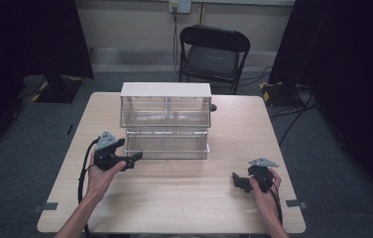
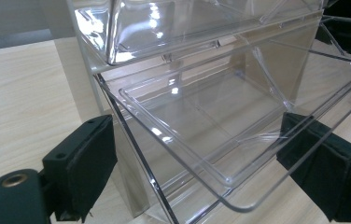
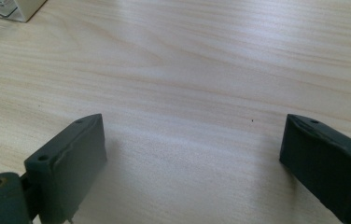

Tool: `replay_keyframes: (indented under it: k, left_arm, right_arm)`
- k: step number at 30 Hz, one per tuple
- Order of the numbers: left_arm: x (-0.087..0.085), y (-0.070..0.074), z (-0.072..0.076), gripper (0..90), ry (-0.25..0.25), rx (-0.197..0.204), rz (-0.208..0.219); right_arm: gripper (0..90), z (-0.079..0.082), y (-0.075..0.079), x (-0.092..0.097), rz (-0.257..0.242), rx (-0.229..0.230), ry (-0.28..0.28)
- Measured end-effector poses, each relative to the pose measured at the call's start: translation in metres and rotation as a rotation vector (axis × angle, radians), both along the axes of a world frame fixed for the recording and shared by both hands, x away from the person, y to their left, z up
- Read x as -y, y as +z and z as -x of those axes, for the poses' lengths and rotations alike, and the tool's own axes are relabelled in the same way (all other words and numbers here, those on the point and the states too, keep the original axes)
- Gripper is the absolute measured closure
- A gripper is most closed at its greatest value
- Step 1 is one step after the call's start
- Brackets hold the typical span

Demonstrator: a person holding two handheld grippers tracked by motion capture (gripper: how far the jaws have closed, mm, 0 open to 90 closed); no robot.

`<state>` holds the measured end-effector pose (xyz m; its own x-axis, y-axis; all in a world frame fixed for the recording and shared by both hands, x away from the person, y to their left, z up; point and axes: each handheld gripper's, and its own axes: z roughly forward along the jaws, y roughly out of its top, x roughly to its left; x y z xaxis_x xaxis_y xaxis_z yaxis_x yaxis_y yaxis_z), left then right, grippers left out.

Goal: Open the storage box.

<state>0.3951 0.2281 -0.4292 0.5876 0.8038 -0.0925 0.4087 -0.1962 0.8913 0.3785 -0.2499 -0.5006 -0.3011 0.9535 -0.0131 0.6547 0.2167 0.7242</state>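
At the middle of the bench (image 1: 174,198) stands a clear plastic cabinet (image 1: 165,119) with a white top, two drawers high. Its lower drawer (image 2: 201,126) is pulled out toward the near side, and the left tongs (image 1: 136,157) sit at that drawer's left near corner. From the left tongs view, the drawer's rounded near corner reaches in between the two black jaws, which stand on either side of it; they are partly apart, and I cannot tell whether the pads press on the plastic. The right tongs (image 1: 236,180) rest well apart from the cabinet, near the right near part of the bench, released, jaws wide, with bare wood between them in the right tongs view. The drawer is thin, glossy, see-through plastic with a raised rim and rounded corners, catching bright reflections. The bench is pale wood with fine grain. Both tongs have matte black, blocky pads and a grey three-cornered plate on top.
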Motion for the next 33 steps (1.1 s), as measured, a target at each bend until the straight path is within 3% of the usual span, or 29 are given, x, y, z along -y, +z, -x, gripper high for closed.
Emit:
replay_keyframes:
  k: [6,24,33]
  left_arm:
    - [0.004,-0.002,-0.002,15.7,-0.002,0.004,-0.017]
    - [0.005,0.004,-0.009,15.0,0.018,0.000,-0.009]
    - [0.005,0.006,-0.011,14.6,0.031,0.004,-0.025]
  right_arm:
    - [6.3,0.000,0.000,0.000,0.000,0.000,-0.001]
    - [6.3,0.000,0.000,0.000,0.000,0.001,-0.001]
    - [6.3,0.000,0.000,0.000,0.000,0.000,-0.001]
